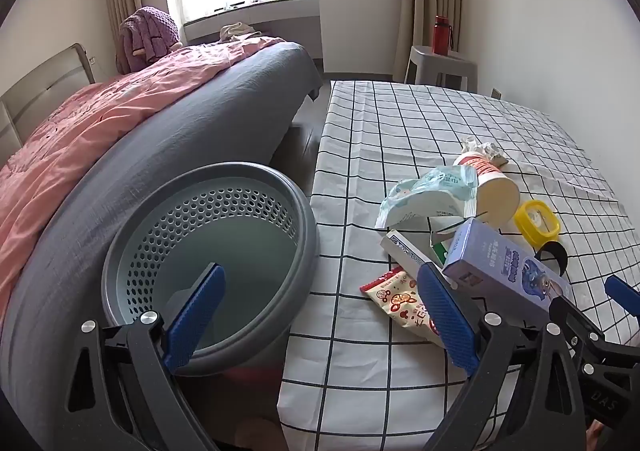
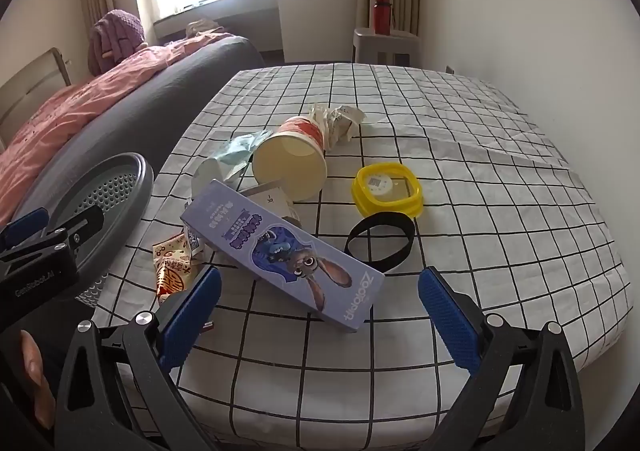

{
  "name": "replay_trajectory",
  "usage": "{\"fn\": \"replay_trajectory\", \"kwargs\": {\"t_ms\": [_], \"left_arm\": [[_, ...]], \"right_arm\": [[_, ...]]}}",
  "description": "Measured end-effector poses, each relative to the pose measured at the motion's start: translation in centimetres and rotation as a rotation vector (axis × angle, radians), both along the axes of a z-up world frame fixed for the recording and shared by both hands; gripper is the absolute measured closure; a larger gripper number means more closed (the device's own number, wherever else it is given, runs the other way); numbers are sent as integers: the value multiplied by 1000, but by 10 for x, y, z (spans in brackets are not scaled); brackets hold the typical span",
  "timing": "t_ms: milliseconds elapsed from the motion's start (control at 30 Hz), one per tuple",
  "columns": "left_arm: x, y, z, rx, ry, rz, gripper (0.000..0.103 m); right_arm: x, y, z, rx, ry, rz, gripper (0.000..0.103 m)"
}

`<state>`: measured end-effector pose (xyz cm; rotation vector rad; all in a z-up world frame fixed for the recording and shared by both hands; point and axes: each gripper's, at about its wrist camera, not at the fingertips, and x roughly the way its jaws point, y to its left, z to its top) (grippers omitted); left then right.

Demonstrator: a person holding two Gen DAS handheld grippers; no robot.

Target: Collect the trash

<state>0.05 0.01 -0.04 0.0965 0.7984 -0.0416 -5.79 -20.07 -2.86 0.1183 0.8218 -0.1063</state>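
- Bedroom, daylight at the window; checked tablecloth point(image 2: 460, 155) over the table, grey-sided bed point(image 1: 168, 139) with pink quilt point(image 1: 100, 119) alongside.
- Far left: purple knit point(image 1: 150, 31) draped at the bedhead.
- Between bed and table: grey perforated bin point(image 1: 216, 251), nothing seen inside, rim just beside the cloth's edge.
- Left gripper point(image 1: 320, 311) over the bin and table edge, jaws spread wide, nothing held.
- Trash piled near the table's left edge: red-and-cream snack wrapper point(image 2: 172, 267), pale blue wrapper point(image 1: 432, 191), long purple cartoon box point(image 2: 284, 251) tilted across a small carton, tipped paper cup point(image 2: 292, 159), crumpled paper point(image 2: 338, 119) behind.
- Right gripper point(image 2: 320, 311) low before the purple box, fingers parted, empty.
- Right of the pile: yellow lid point(image 2: 386, 187), black band point(image 2: 380, 243).
- Background right: red bottle point(image 2: 382, 13) on a grey stool point(image 2: 384, 43).
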Motion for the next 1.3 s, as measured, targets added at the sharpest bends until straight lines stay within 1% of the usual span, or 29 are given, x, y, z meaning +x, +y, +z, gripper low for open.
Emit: {"fn": "replay_trajectory", "kwargs": {"t_ms": [300,567,633,1300], "left_arm": [[-1,1,1,-4,-5,2,11],[-1,0,1,3,-12,7,11],[-1,-1,1,6,-11,5,11],[-8,-2,-2,22,-14,-6,11]], "right_arm": [[-2,0,3,1,-20,-20,6],[-14,-5,9,6,-27,-18,6],[-3,-1,4,0,-13,-6,6],[-3,-5,3,1,-10,-14,6]]}}
